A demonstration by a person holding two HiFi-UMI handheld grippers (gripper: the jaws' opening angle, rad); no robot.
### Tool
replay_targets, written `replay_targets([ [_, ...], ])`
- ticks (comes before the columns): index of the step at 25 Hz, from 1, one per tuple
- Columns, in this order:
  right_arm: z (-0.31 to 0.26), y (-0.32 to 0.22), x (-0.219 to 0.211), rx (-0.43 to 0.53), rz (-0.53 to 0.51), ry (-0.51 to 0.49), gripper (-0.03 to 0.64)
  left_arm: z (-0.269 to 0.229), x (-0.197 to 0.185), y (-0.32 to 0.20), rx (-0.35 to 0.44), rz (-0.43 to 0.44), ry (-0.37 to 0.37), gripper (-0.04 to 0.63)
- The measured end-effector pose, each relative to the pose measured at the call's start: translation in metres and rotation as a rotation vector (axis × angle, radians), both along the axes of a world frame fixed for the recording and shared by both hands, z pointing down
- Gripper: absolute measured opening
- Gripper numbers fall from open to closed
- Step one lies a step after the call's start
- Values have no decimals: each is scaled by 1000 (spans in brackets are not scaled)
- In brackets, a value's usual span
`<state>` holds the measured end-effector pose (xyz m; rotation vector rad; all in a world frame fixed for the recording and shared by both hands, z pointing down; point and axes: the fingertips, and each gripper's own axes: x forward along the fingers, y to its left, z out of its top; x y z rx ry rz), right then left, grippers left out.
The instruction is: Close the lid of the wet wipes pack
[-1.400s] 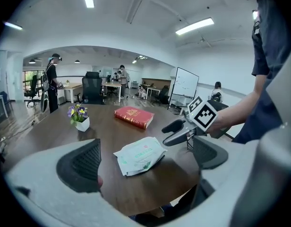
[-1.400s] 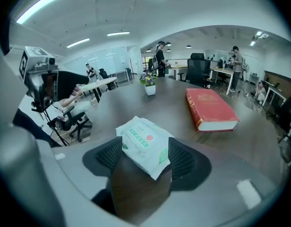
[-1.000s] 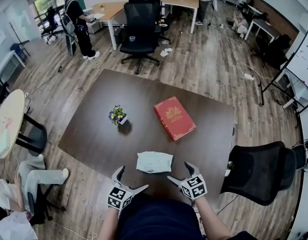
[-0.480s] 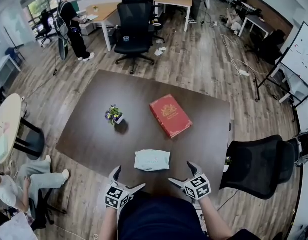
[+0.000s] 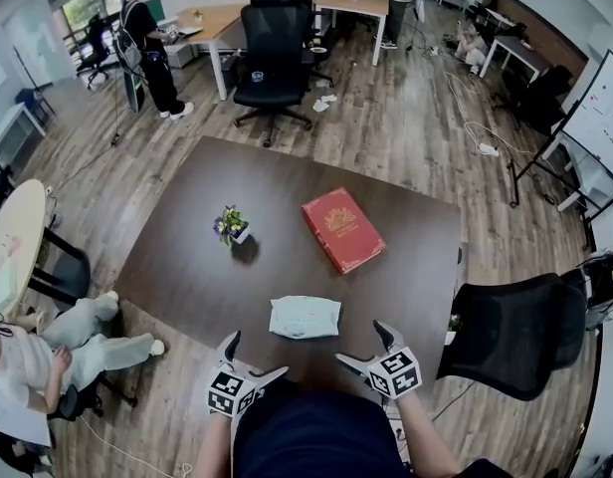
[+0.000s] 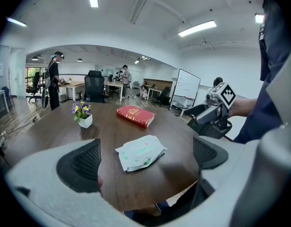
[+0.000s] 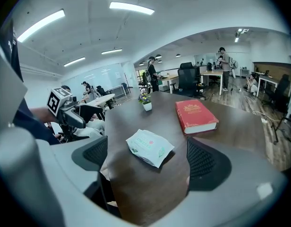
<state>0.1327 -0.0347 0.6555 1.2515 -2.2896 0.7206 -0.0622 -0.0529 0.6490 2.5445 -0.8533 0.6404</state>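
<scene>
A dark wooden table [image 5: 187, 267] seen from above, in an open office. The wet wipes pack [image 5: 305, 317] lies flat near the table's near edge, roughly centred in front of the person. Farther back are a red book [image 5: 342, 229] to the right and a small flower pot [image 5: 233, 227] to the left, both well apart from the pack.

The left gripper [image 5: 257, 355] and the right gripper [image 5: 361, 343] hang at the near edge, one on each side of the pack and clear of it. Both have their jaws spread wide with nothing between the pads. The right jaws have just been opening.

No flap stands up from the pack in any view. Whether the lid is fully seated is too small to tell, though it looks flat, so the closing is probably done or nearly so.

If a press is still needed, it should go gently: steady the pack's far end with one gripper, then run a jaw tip of the other along the lid's free edge until it lies flush, without sliding the light pack across the table.
</scene>
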Motion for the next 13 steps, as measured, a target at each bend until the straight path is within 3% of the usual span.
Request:
replay_targets([
  [13, -5, 1, -4, 16, -12, -24, 522, 2, 2, 6, -7, 2, 4, 600],
])
